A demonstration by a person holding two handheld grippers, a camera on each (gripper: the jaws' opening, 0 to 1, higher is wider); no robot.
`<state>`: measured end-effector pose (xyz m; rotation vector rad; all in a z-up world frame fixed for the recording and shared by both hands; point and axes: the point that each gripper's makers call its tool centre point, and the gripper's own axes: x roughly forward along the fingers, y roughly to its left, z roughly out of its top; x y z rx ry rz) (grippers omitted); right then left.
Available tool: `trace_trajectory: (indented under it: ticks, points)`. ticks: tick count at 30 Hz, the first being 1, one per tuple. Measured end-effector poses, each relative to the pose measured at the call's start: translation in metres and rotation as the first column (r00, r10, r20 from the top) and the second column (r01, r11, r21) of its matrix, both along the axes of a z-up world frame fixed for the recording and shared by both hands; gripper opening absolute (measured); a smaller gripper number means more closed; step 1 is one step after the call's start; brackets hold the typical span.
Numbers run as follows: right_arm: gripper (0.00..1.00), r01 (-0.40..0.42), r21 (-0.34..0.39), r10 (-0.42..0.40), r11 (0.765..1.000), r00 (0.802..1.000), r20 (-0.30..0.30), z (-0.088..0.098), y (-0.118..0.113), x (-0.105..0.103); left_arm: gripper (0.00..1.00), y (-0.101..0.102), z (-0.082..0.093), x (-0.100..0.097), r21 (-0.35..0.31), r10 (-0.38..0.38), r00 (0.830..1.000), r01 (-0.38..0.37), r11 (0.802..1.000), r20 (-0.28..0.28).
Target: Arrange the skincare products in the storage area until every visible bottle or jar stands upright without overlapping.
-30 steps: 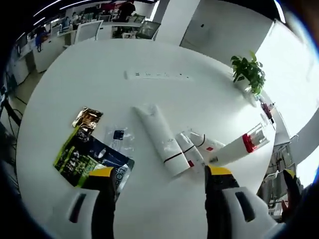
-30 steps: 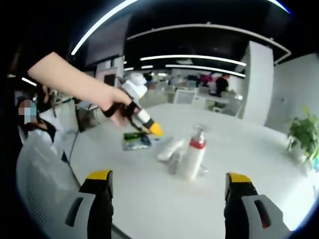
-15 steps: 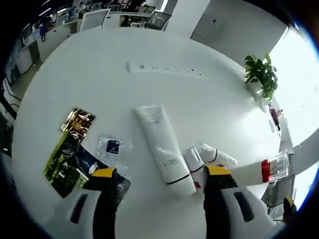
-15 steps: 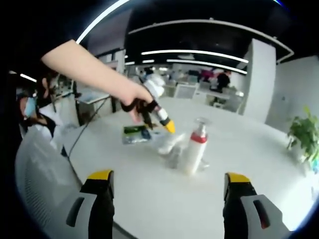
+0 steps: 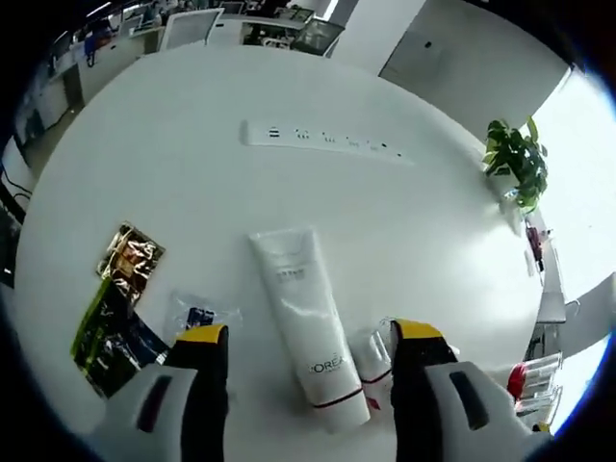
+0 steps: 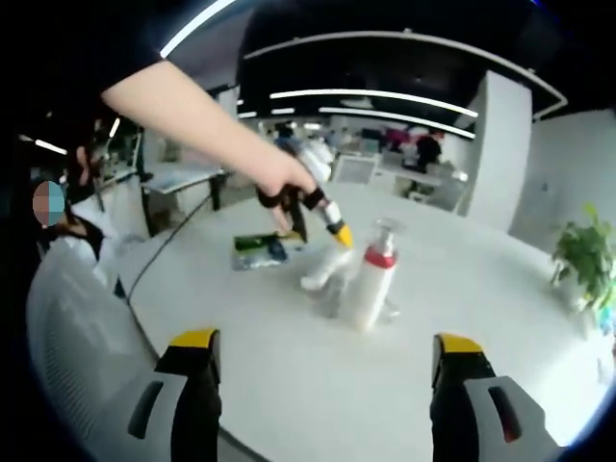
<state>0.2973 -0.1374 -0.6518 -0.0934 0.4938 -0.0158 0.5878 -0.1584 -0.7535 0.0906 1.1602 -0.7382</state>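
Hovering over the white bench [image 5: 173, 144], my left gripper [image 5: 300, 337] is wide open and holds nothing. Right under it lies the big white tube [image 5: 300, 318], flat on its side. Two small tubes [image 5: 371, 354] lie touching it, by one jaw. I think I am about to pick up the big tube; next I must come down, close on it and stand it up. My right gripper [image 6: 325, 348] is wide open too and holds nothing. It looks at the pump bottle [image 6: 371, 284], which stands upright beside the tubes. The big tube says "L'ORÉAL". Some snack packets [image 5: 111, 313] lie near.
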Motion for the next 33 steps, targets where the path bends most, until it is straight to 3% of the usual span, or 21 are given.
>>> trace_trajectory:
  ticks: [7, 12, 18, 25, 33]
  points:
    - [0.94, 0.002, 0.002, -0.002, 1.000, 1.000, -0.006, -0.001, -0.001, 0.000, 0.63, -0.003, -0.011, 0.003, 0.065, 0.019, 1.000, -0.019, 0.998, 0.002]
    - [0.94, 0.002, 0.003, -0.002, 1.000, 1.000, -0.011, -0.002, -0.001, 0.001, 0.61, 0.006, -0.020, -0.002, 0.140, 0.033, 0.999, -0.032, 0.990, -0.004]
    - [0.93, 0.003, -0.008, -0.003, 1.000, 1.000, -0.020, -0.003, -0.002, 0.000, 0.60, -0.002, -0.021, 0.000, 0.161, 0.039, 0.999, -0.038, 0.986, 0.000]
    - [0.93, 0.001, -0.007, -0.001, 1.000, 1.000, -0.022, -0.004, -0.002, 0.001, 0.54, -0.012, -0.022, -0.003, 0.192, 0.021, 0.999, -0.013, 0.981, -0.043]
    - [0.93, 0.022, -0.002, -0.022, 1.000, 1.000, -0.019, -0.004, -0.005, -0.001, 0.51, -0.011, -0.027, -0.002, 0.242, -0.017, 0.998, 0.030, 0.970, -0.053]
